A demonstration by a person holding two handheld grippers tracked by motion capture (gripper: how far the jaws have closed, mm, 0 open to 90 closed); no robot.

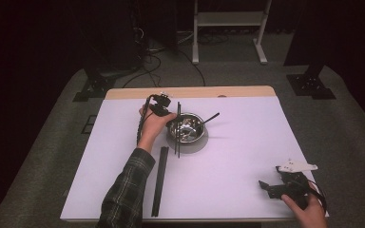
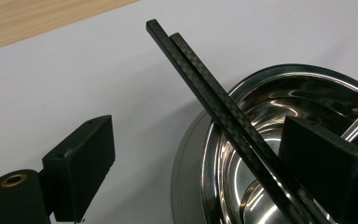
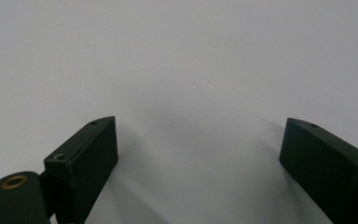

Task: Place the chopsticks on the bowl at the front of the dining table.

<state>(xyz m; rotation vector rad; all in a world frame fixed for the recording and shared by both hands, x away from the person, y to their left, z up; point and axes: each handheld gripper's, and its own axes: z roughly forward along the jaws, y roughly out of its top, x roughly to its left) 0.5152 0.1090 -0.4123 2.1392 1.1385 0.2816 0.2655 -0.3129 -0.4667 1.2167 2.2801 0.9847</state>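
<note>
Between the left tongs (image 2: 196,163), whose jaws stand wide apart and grip nothing, runs a pair of black chopsticks (image 2: 223,114) laid side by side across the rim of a steel bowl (image 2: 223,196). Seen from above, those tongs (image 1: 171,118) sit at the bowl's nine o'clock side, and the chopsticks (image 1: 178,128) point from twelve to six o'clock over the bowl (image 1: 187,127), their near ends reaching onto the desk (image 1: 247,156). A thin utensil handle (image 1: 211,117) sticks out of the bowl toward two o'clock. A second dark pair of sticks (image 1: 160,180) lies flat on the desk at the bowl's seven o'clock, just beside the person's sleeve.

The chopsticks look like woven carbon fibre: probably light, stiff and square-edged, with a smooth face that may slip or roll one stick over the other. A hold across both sticks, on the stretch that bridges the rim, should keep them together; squeezing near a tip would likely let them pivot.

Right tongs (image 3: 198,163) hover open over bare desk at the high view's four o'clock (image 1: 272,187), well apart from the bowl.
</note>
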